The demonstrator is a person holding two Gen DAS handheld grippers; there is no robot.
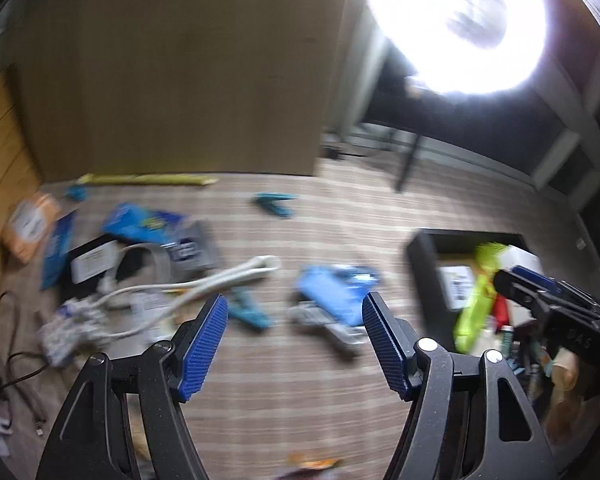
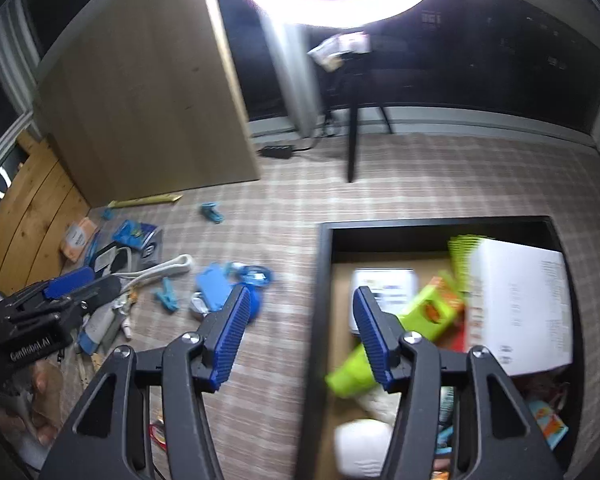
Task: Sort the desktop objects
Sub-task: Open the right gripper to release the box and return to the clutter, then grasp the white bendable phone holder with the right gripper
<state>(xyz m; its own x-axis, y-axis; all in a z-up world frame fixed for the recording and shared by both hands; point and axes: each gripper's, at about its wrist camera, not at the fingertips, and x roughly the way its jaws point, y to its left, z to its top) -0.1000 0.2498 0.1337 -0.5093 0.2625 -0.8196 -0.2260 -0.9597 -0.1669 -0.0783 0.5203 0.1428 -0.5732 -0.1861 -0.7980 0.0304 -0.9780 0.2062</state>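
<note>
My left gripper (image 1: 294,344) is open over the checked tablecloth, with nothing between its blue pads. Beyond it lie a blue packet (image 1: 332,292), a teal clip (image 1: 248,308) and a white power strip (image 1: 228,276). My right gripper (image 2: 300,338) is open and holds nothing; it hangs over the left wall of a black box (image 2: 324,280). A lime green object (image 2: 412,320) lies tilted and blurred in the box beside a white carton (image 2: 520,300). Each view shows the other gripper: the right gripper (image 1: 520,282) above the black box (image 1: 420,248), the left gripper (image 2: 88,284) over the clutter.
A heap of packets and cables (image 1: 100,264) fills the table's left side. Another teal clip (image 2: 212,212) lies farther back. A wooden panel (image 1: 180,68) stands behind, with a yellow strip (image 1: 144,179) at its foot. A ring light (image 1: 460,20) on a tripod (image 2: 352,144) glares overhead.
</note>
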